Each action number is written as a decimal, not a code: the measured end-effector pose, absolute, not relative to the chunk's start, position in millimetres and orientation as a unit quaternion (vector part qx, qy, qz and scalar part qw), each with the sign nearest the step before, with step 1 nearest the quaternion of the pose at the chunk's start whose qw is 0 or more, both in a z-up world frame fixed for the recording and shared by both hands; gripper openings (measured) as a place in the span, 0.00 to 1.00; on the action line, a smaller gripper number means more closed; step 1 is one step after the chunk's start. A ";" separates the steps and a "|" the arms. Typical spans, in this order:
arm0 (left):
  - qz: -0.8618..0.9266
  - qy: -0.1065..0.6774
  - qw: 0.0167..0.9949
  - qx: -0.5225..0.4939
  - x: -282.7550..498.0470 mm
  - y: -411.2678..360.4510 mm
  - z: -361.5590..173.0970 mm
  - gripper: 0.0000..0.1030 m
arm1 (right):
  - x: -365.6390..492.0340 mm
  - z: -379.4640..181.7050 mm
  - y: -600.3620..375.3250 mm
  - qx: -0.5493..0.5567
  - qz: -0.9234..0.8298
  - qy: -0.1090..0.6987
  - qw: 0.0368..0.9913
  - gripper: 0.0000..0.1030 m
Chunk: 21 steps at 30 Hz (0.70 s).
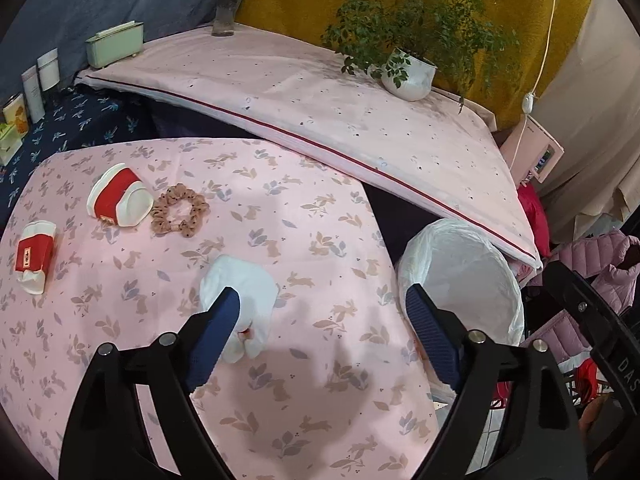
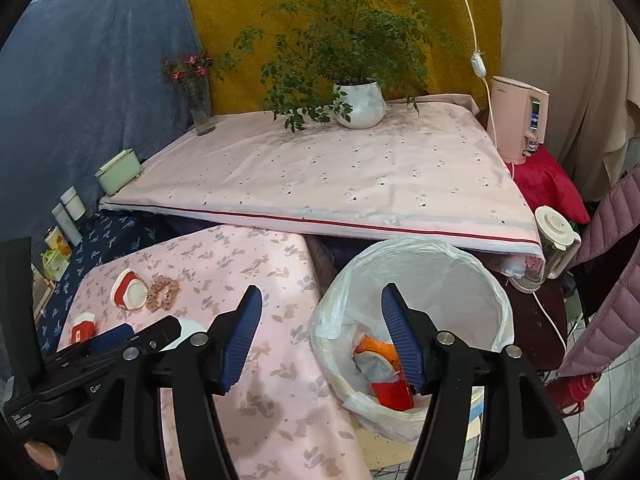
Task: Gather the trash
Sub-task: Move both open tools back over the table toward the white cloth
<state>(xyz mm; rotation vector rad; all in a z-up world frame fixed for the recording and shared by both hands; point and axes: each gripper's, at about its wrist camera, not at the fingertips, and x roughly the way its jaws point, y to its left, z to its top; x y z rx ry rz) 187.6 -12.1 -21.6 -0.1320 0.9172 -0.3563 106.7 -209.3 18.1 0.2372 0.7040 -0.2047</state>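
Left tool (image 1: 322, 306), jaws wide and empty, hovers over white crumpled tissue (image 1: 240, 300) on the desk (image 1: 320, 216). Right tool (image 2: 320, 308), also agape and empty, above lined bin (image 2: 460, 272) holding wrappers (image 2: 384, 376).

Both wrist views over shared table (image 1: 320, 208)

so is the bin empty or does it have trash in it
Not empty: the lined bin holds red, orange and white wrappers at the bottom.
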 end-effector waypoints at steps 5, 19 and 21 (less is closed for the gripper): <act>-0.154 0.442 0.881 -0.073 189.5 12.3 -25.8 0.79 | 112.8 13.4 -183.7 0.110 -0.082 0.351 0.926 0.65; -0.081 0.447 0.886 -0.093 198.8 101.4 -46.5 0.88 | 134.3 -12.6 -113.5 0.091 -0.044 0.379 0.920 0.73; -0.062 0.448 0.887 -0.093 201.5 121.1 -51.6 0.88 | 138.6 -19.2 -101.5 0.087 -0.034 0.386 0.918 0.73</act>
